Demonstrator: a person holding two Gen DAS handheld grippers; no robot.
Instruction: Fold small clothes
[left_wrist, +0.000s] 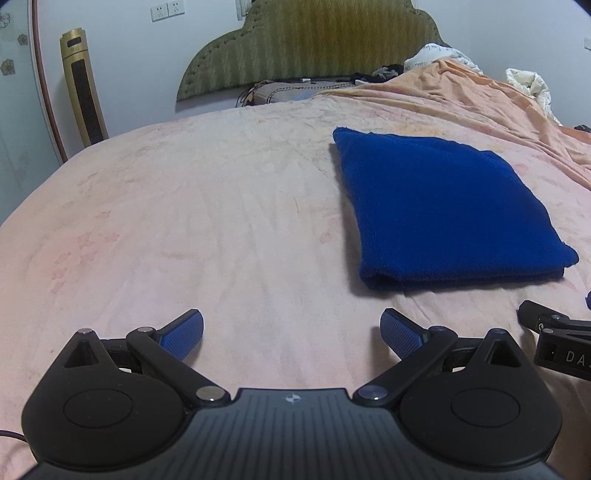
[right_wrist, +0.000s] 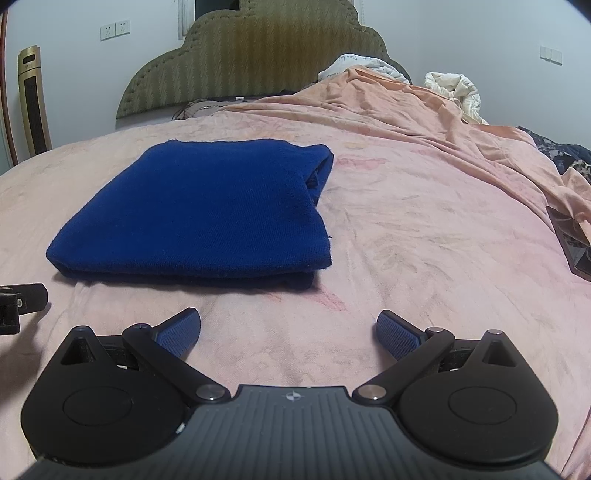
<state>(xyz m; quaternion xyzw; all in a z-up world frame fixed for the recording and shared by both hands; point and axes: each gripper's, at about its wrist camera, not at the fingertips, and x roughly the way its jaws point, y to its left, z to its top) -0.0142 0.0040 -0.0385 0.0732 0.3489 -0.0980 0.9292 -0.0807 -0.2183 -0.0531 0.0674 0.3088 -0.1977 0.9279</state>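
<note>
A blue knitted garment (left_wrist: 439, 206) lies folded into a neat rectangle on the pink bed sheet (left_wrist: 221, 221); it also shows in the right wrist view (right_wrist: 199, 214). My left gripper (left_wrist: 291, 332) is open and empty, low over the sheet, near and to the left of the garment's front edge. My right gripper (right_wrist: 288, 330) is open and empty, just in front of the garment's near right corner. Each gripper's side shows at the other view's edge: the right gripper (left_wrist: 554, 332) and the left gripper (right_wrist: 18, 302).
A green padded headboard (left_wrist: 314, 40) stands at the far end. A rumpled orange blanket (right_wrist: 424, 110) and white bedding (right_wrist: 458, 92) lie at the far right. A gold tower fan (left_wrist: 83, 88) stands at the left wall. A dark flat object (right_wrist: 572, 240) lies at the right edge.
</note>
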